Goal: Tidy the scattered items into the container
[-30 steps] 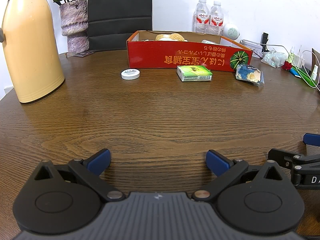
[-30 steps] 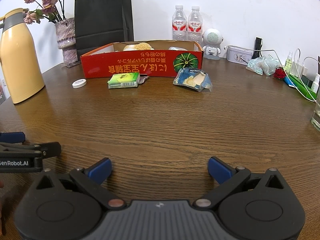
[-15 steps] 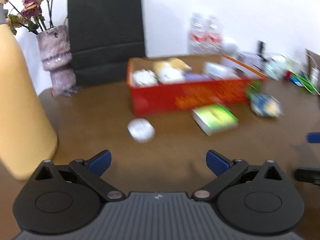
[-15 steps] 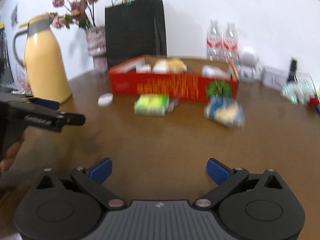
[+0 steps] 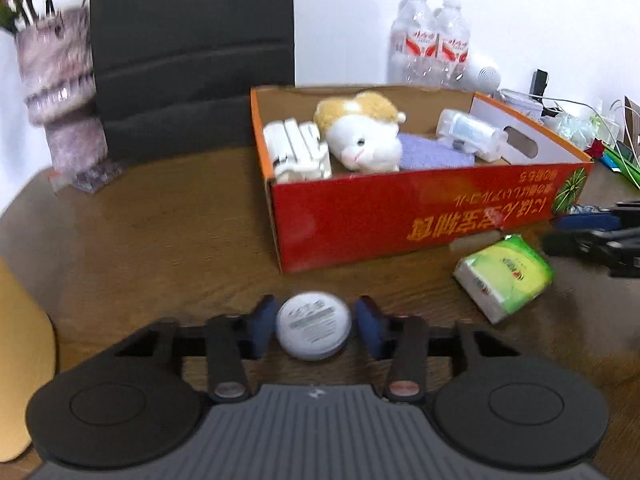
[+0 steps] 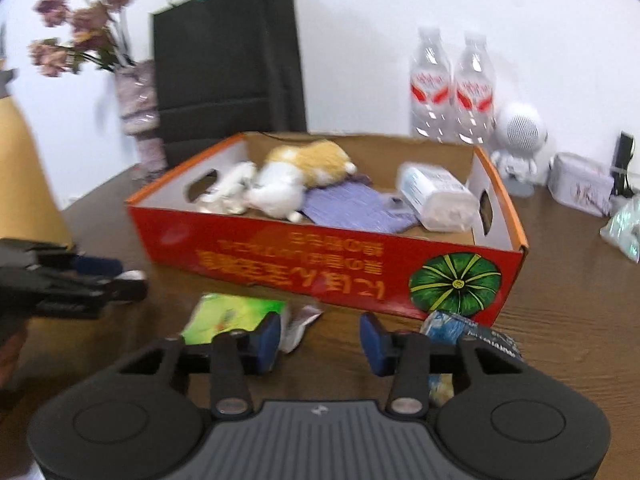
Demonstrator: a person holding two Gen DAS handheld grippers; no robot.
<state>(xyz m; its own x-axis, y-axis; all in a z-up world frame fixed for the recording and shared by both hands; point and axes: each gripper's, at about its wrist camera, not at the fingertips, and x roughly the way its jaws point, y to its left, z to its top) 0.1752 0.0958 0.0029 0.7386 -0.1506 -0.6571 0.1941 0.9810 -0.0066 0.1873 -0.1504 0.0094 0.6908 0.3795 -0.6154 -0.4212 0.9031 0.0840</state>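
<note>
Left gripper (image 5: pixel 316 322) is closing around the small round white tin (image 5: pixel 314 326) at lower centre, pads not clearly touching, while right gripper (image 6: pixel 318 340) is closing on nothing, risking squirting it toward the red cardboard box (image 5: pixel 420 220).

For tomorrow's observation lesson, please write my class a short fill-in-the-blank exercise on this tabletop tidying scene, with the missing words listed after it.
1. The round white tin lies between the closing blue pads of the ____ gripper.
2. The plush toy lies inside the ____ cardboard box.
3. The green tissue pack lies on the ____, outside the box.
4. Behind the box stand ____ water bottles.

Missing words: left; red; table; two
</note>
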